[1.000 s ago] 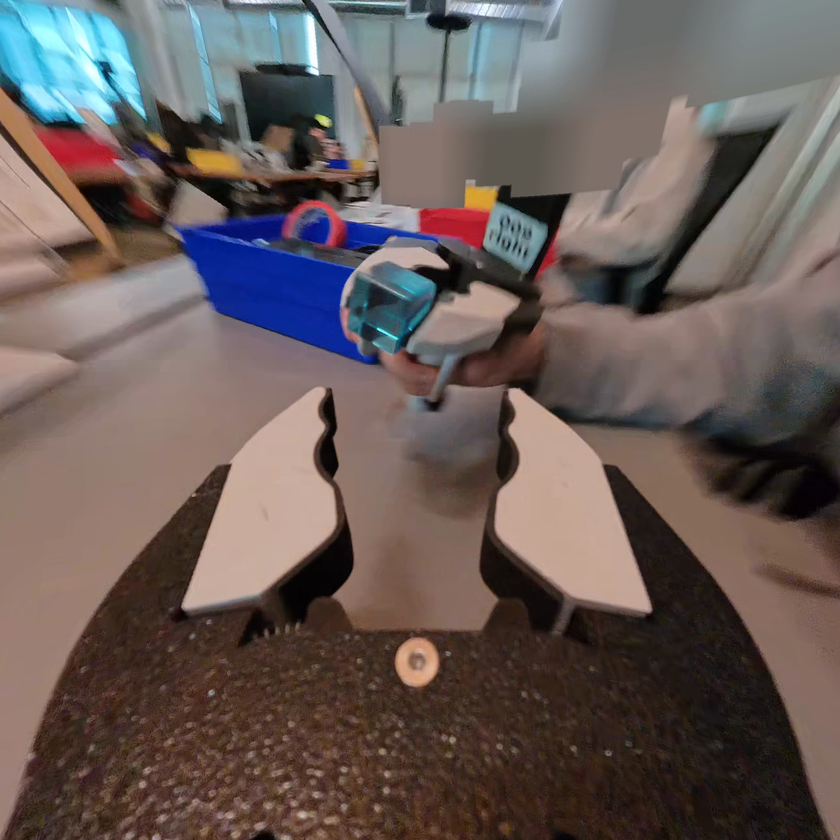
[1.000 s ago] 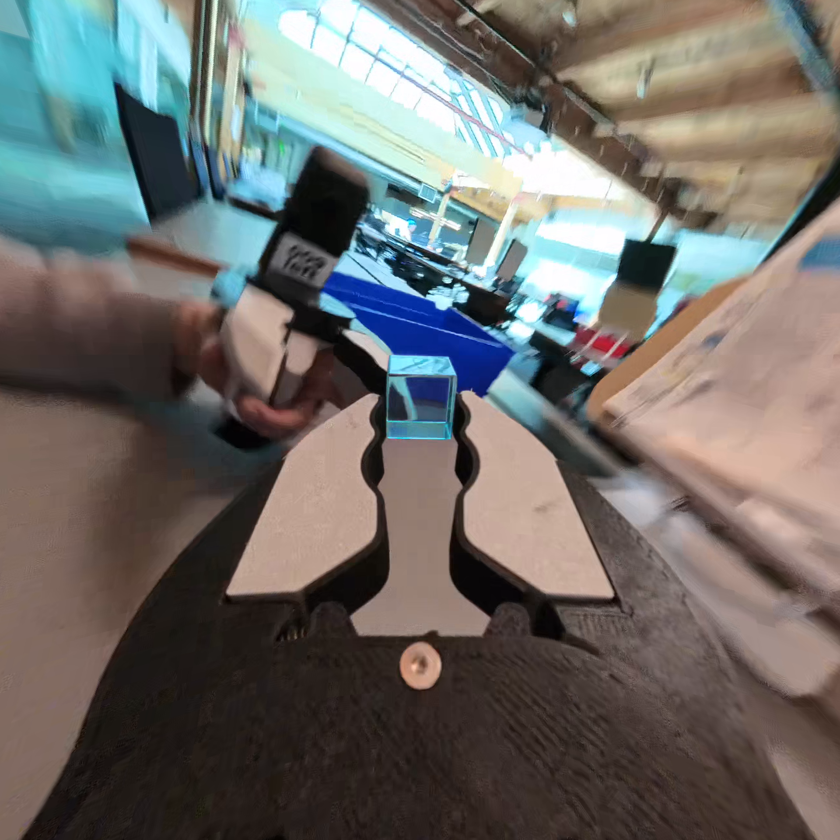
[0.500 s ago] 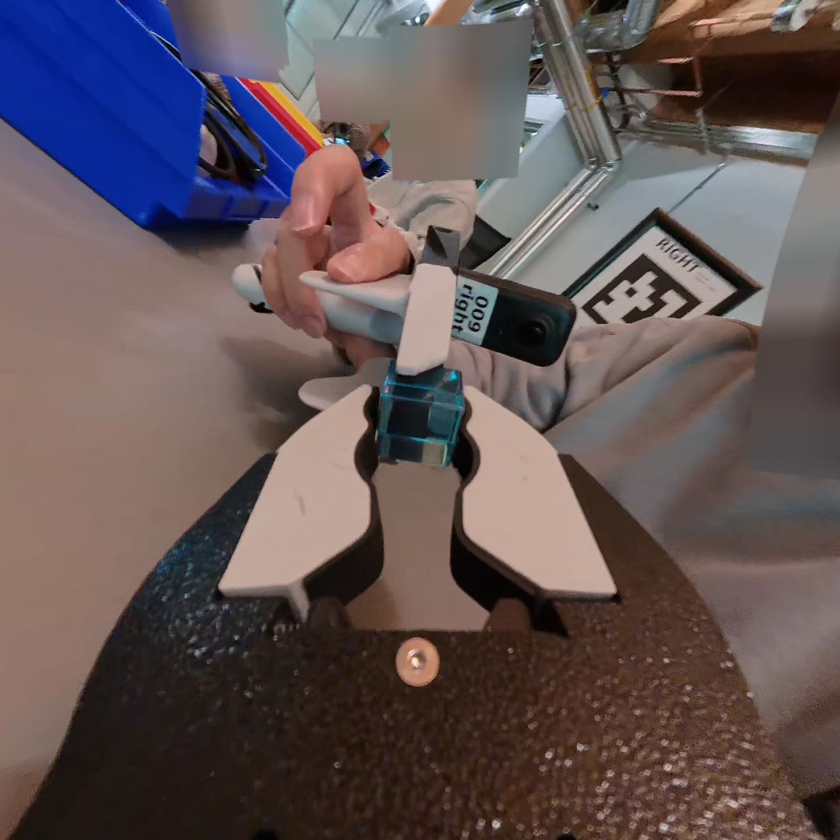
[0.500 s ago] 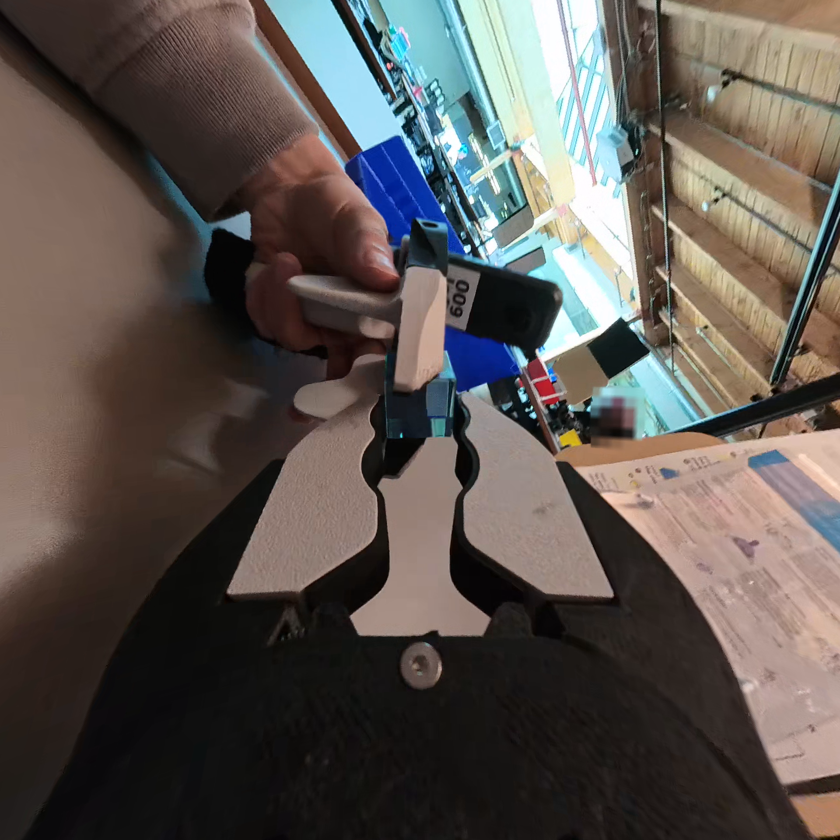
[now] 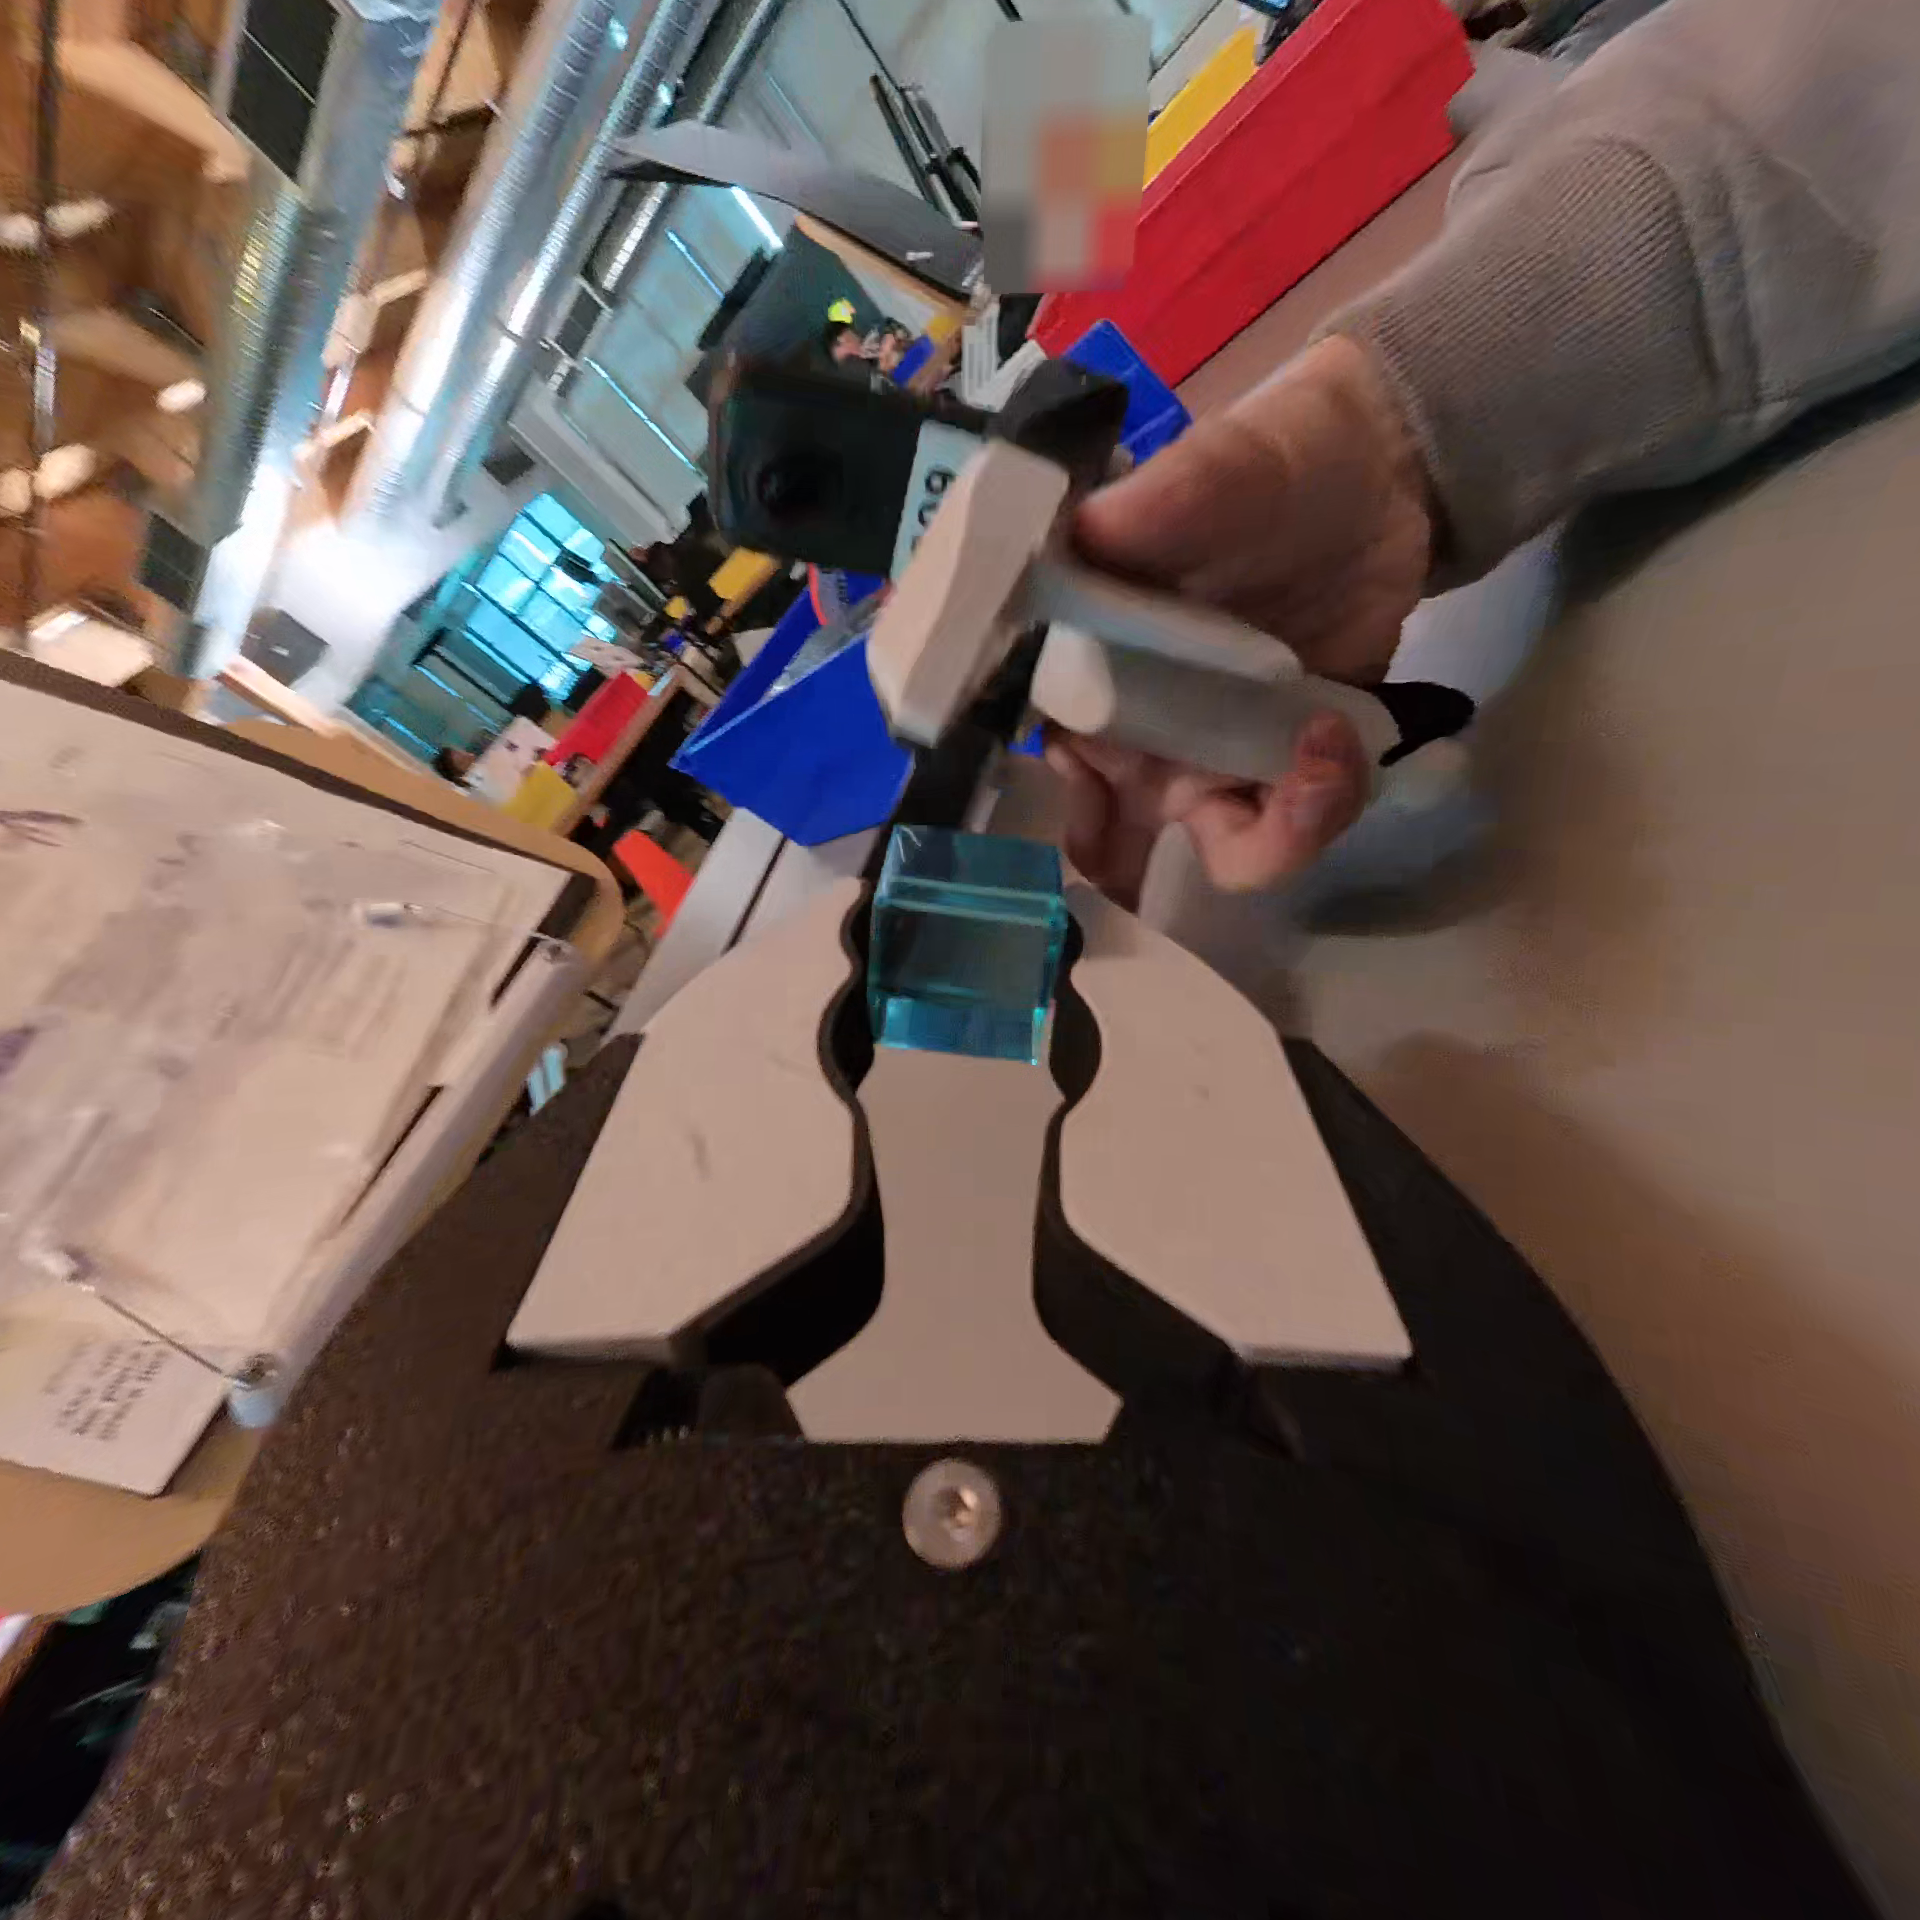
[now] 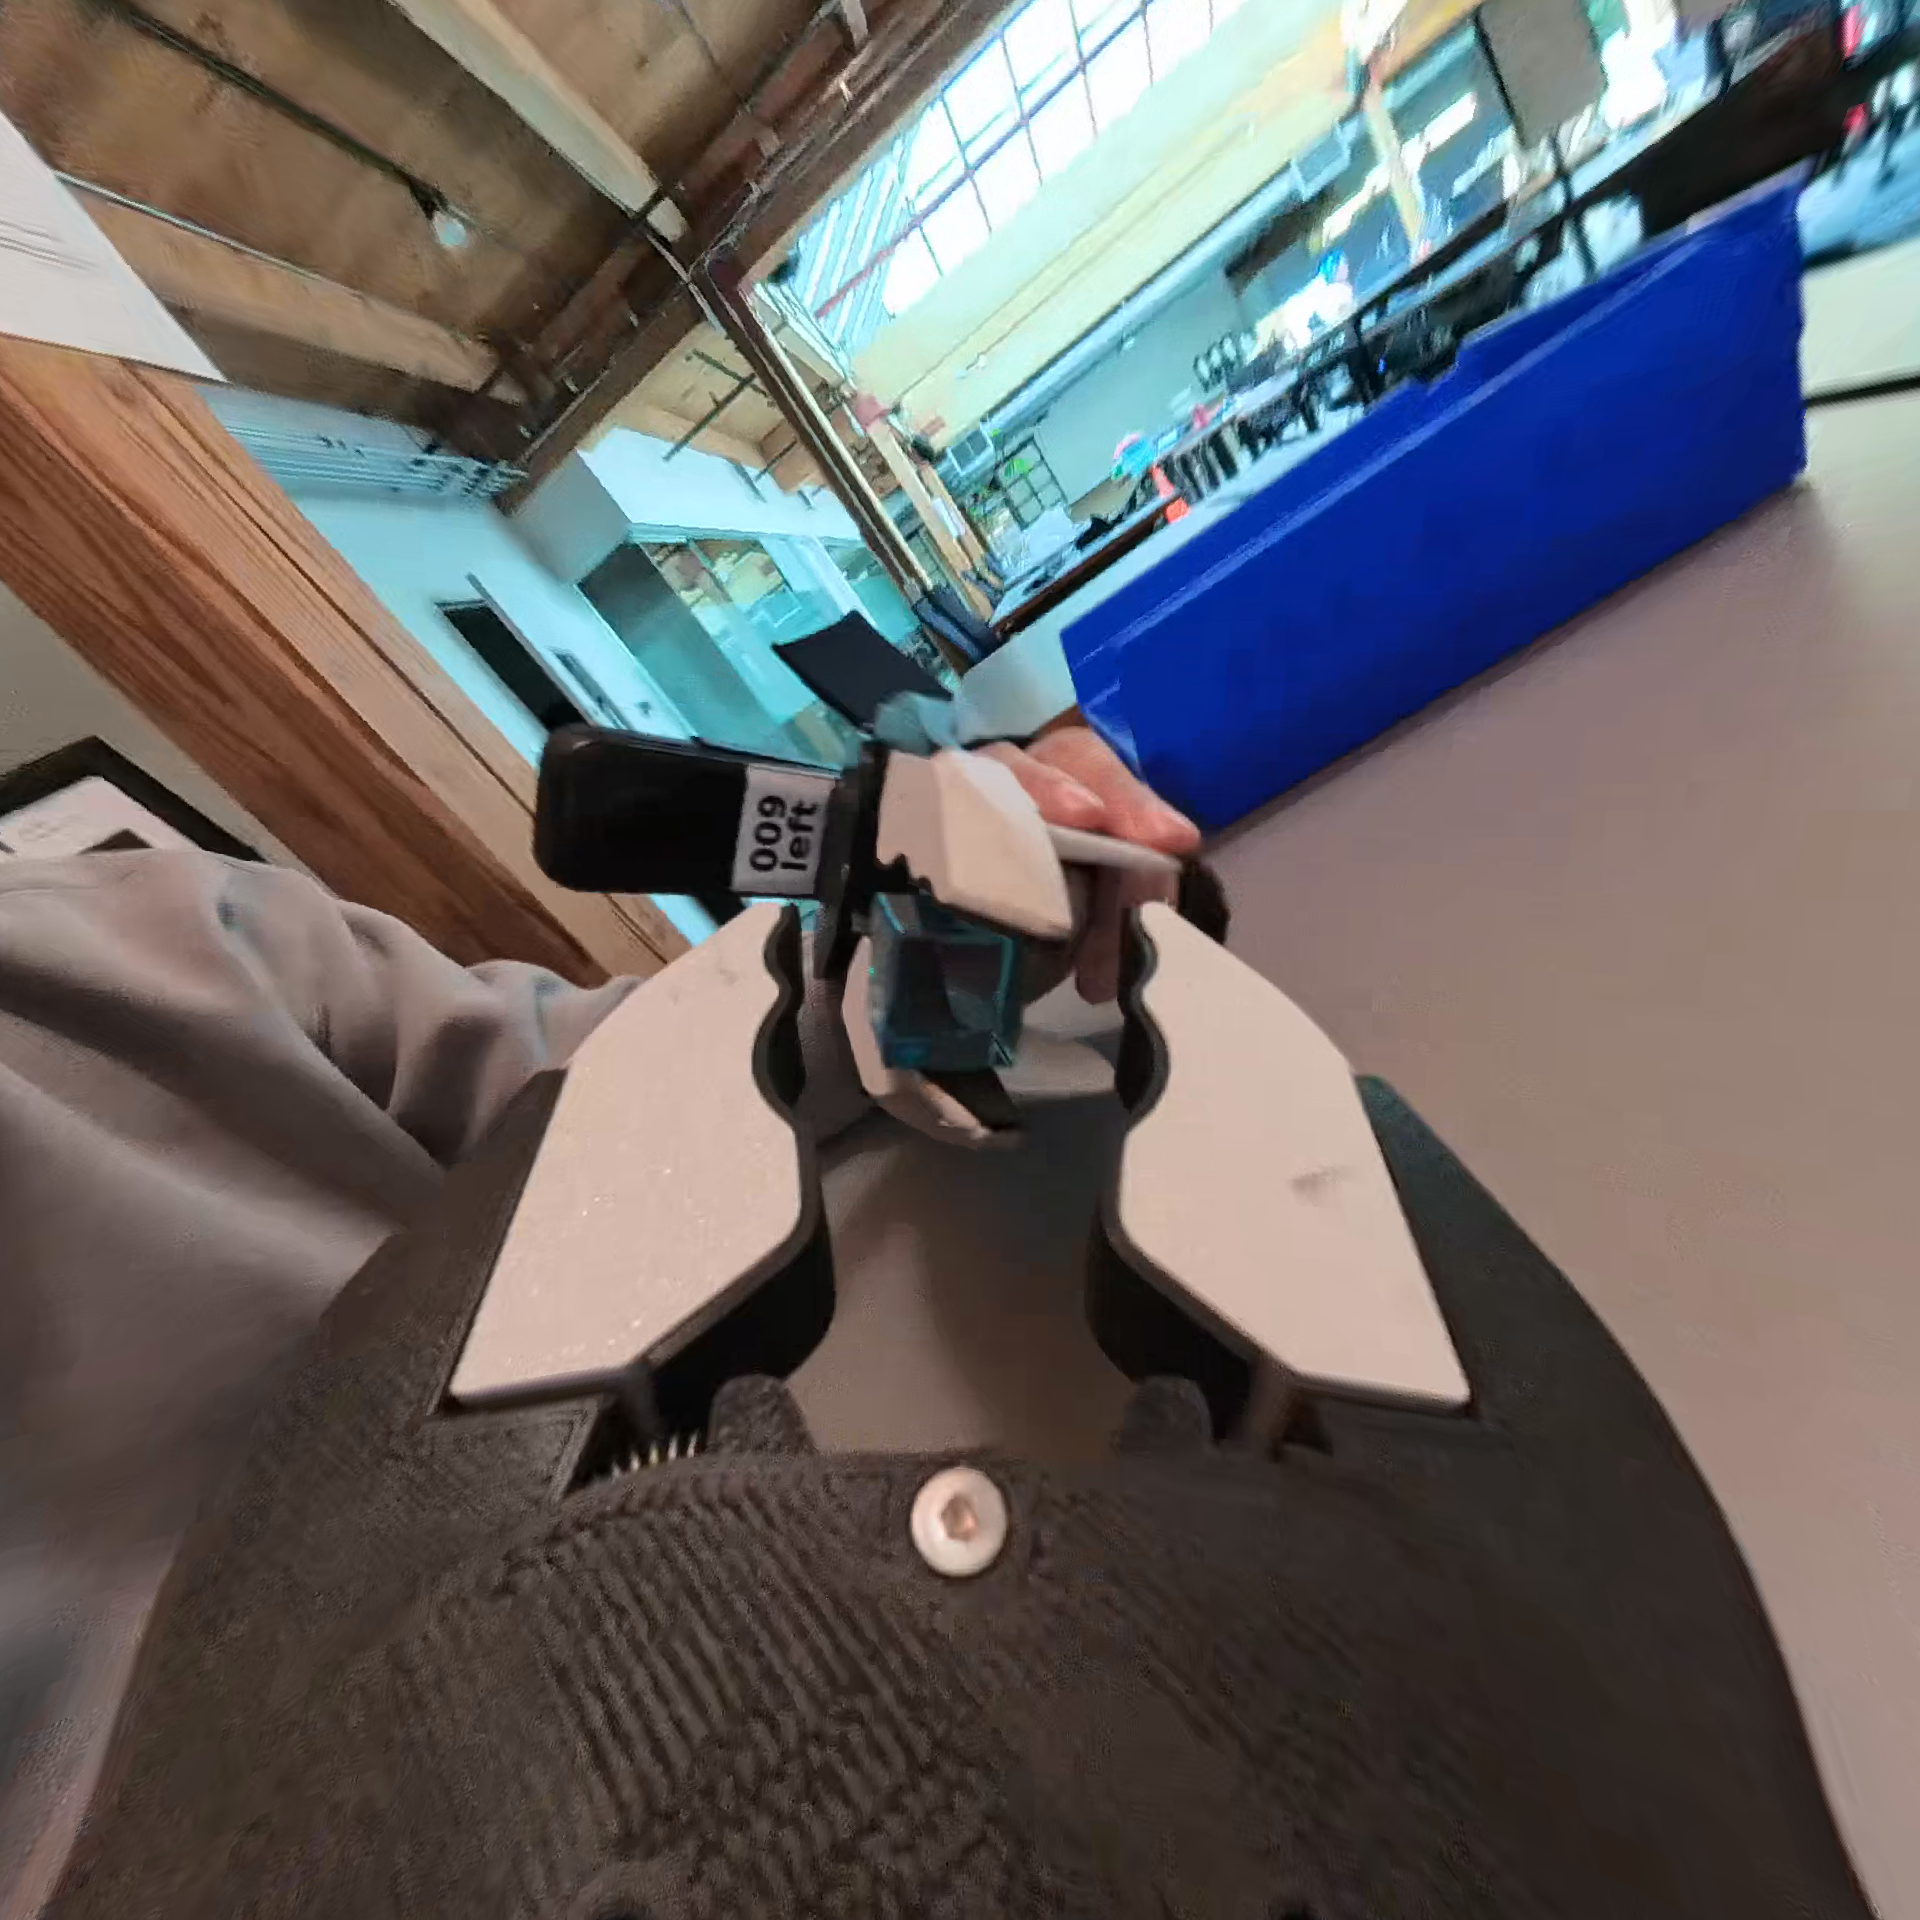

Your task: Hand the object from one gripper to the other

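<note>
A: Where was the clear blue cube (image 5: 966, 948) seen?

B: It was clamped between the fingertips of the left gripper (image 5: 964, 940), above the grey table (image 5: 1662, 987).

A: And the right gripper (image 6: 961, 982)?

B: Its jaws were spread wide and nothing was held; the cube (image 6: 940, 1003) was seen just beyond its tips, gripped by the other tool

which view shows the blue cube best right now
The left wrist view: the clear blue cube sits unobstructed, pinched at the tips of the left gripper. In the right wrist view the cube is smaller, darker and partly hidden by the left gripper's finger, between the open right gripper's fingers.
</note>
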A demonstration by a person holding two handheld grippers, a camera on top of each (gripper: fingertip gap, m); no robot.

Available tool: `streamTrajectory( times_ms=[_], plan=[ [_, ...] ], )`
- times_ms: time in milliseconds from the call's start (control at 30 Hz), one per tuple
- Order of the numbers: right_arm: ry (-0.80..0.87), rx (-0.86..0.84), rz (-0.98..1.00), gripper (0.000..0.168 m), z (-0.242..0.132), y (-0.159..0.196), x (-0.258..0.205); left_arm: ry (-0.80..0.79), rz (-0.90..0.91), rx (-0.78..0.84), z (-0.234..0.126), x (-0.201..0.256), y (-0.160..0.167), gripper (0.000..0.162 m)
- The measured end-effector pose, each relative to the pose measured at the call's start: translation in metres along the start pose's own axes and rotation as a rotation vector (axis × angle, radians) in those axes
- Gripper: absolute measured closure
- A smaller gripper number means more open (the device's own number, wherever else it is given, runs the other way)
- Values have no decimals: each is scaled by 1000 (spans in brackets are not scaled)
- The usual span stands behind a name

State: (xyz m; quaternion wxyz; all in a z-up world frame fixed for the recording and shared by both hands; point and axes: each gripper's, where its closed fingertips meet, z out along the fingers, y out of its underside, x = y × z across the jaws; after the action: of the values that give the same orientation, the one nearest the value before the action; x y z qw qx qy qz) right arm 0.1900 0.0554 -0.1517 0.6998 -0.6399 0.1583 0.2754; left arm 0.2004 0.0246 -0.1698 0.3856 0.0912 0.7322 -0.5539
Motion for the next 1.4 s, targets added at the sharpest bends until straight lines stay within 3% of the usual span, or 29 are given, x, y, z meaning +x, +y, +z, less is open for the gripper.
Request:
streamTrajectory(
  times_ms=[167, 267, 333, 500, 633, 767, 900, 1133, 1267, 1400],
  plan=[
    [-4, -64, -11, 106, 4, 13, -1, -28, 67, 1, -2, -1, 0, 132],
    [-5, -76, -8, 120, 6, 16, -1, 2, 81, 24, 0, 6, -4, 132],
    [-58, -97, -31, 139, 6, 21, -8, 10, 103, 11, 2, 9, -4, 133],
    [79, -134, -146, 139, 4, 18, 9, -57, 122, -86, 5, 1, 12, 132],
    [423, -245, -602, 139, -11, 10, 42, -84, 34, -267, 4, -4, 44, 122],
    [771, -388, -1168, 139, -33, -13, 56, 10, -378, -214, 4, 1, 41, 112],
    [987, -718, -1679, 139, -46, -17, 65, 12, -683, -156, 4, -8, 35, 111],
    [969, -845, -1792, 139, -25, 5, 65, 25, -772, -171, 11, -1, 31, 115],
    [956, -815, -1816, 140, -17, 7, 58, 21, -773, -159, 10, -3, 31, 131],
    [944, -773, -1774, 140, -15, 7, 56, 77, -843, -132, 8, -2, 29, 134]
  ],
)
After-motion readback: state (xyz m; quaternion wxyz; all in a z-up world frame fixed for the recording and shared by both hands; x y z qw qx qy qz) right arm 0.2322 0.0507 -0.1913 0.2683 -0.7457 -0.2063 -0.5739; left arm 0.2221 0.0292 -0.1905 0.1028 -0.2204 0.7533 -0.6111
